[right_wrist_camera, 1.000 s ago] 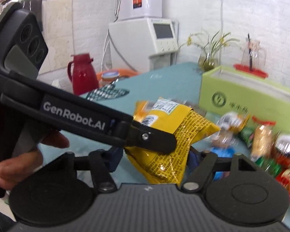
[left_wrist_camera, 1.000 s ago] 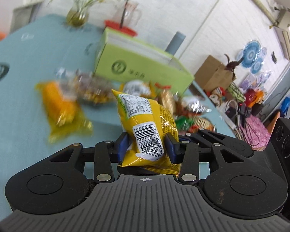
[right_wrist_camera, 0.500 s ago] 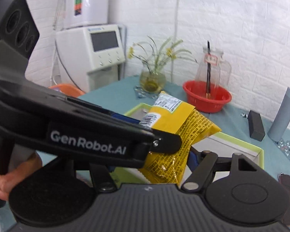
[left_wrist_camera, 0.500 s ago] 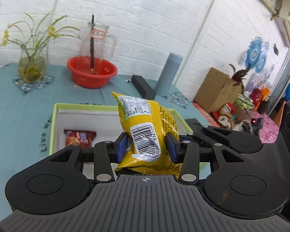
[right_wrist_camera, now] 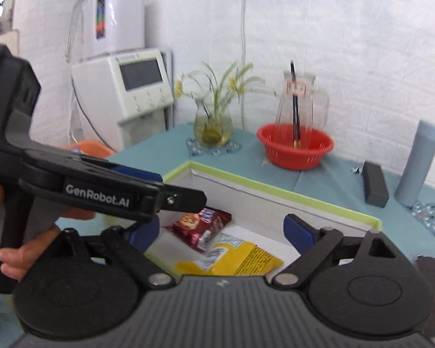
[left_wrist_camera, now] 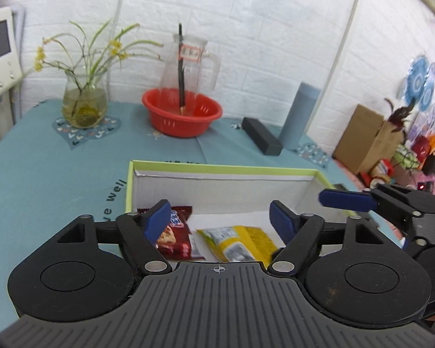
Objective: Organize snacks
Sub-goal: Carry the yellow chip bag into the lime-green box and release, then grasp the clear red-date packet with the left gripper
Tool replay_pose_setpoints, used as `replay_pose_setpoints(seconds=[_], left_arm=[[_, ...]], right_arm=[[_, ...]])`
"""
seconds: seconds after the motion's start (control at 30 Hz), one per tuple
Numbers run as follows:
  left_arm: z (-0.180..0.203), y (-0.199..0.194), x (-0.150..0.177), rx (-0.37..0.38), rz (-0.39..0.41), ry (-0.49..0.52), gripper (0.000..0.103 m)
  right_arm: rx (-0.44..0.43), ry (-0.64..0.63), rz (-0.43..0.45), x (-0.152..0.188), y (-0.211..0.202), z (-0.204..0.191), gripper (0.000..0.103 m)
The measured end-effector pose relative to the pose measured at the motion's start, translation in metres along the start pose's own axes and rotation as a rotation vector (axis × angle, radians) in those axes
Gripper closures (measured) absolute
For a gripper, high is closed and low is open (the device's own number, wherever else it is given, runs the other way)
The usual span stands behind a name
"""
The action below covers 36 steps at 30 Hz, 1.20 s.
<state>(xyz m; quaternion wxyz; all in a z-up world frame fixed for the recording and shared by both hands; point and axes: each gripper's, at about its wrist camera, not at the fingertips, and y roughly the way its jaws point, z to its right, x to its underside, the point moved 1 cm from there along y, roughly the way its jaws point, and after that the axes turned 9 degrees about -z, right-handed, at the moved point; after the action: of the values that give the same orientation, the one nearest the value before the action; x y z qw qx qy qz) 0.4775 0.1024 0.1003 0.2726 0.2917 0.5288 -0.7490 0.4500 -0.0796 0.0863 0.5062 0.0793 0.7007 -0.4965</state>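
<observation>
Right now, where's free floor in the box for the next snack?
Bare white floor along the far wall of the box and its right side. The near-left is crowded: red cookie pack beside yellow snack bag.

right tool (right_wrist_camera: 221, 227): jaws opening, nothing between the blue pads, held over the box
left tool (right_wrist_camera: 148, 195): comes in from the left, held by a hand (right_wrist_camera: 20, 256), its tip over the box's near-left corner
box (right_wrist_camera: 281, 192): green-rimmed, white inside, on the teal desk (right_wrist_camera: 165, 153)
yellow snack bag (right_wrist_camera: 246, 259): lying flat on the box floor
red snack bag (right_wrist_camera: 201, 226): partly overlapping the yellow one
behind the box: red basin (right_wrist_camera: 294, 150), flower vase (right_wrist_camera: 213, 126)
</observation>
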Motion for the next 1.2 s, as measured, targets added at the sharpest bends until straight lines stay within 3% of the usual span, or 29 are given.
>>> replay_pose_setpoints(seconds=[0.2, 0.37, 0.5, 0.67, 0.8, 0.83, 0.87, 1.1, 1.17, 1.2], left_arm=[[0.030, -0.069, 0.065, 0.083, 0.024, 0.026, 0.034], [0.050, -0.094, 0.149, 0.141, -0.073, 0.002, 0.035], [0.063, -0.098, 0.201, 0.181, -0.178, -0.008, 0.043], [0.078, -0.089, 0.214, 0.173, -0.223, 0.030, 0.049], [0.079, -0.083, 0.218, 0.154, -0.229, 0.035, 0.064], [0.078, -0.084, 0.220, 0.170, -0.232, 0.032, 0.075], [0.077, -0.086, 0.223, 0.192, -0.234, 0.032, 0.080], [0.072, -0.114, 0.244, 0.206, -0.249, 0.004, 0.079], [0.069, -0.119, 0.249, 0.197, -0.254, -0.009, 0.069], [0.067, -0.120, 0.249, 0.181, -0.247, -0.019, 0.056]], right_arm=[[-0.044, 0.005, 0.063, 0.062, -0.089, -0.053, 0.010], [-0.057, 0.056, -0.011, 0.138, -0.114, -0.098, 0.010], [-0.046, 0.115, -0.081, 0.185, -0.113, -0.122, 0.010], [-0.018, 0.129, -0.122, 0.200, -0.100, -0.124, 0.010], [-0.024, 0.125, -0.120, 0.199, -0.094, -0.126, 0.009], [-0.024, 0.117, -0.122, 0.199, -0.094, -0.128, 0.009], [-0.026, 0.110, -0.123, 0.200, -0.094, -0.131, 0.009], [-0.066, 0.054, -0.117, 0.206, -0.114, -0.152, 0.009], [-0.084, 0.054, -0.118, 0.211, -0.117, -0.153, 0.010], [-0.079, 0.062, -0.119, 0.212, -0.118, -0.151, 0.010]])
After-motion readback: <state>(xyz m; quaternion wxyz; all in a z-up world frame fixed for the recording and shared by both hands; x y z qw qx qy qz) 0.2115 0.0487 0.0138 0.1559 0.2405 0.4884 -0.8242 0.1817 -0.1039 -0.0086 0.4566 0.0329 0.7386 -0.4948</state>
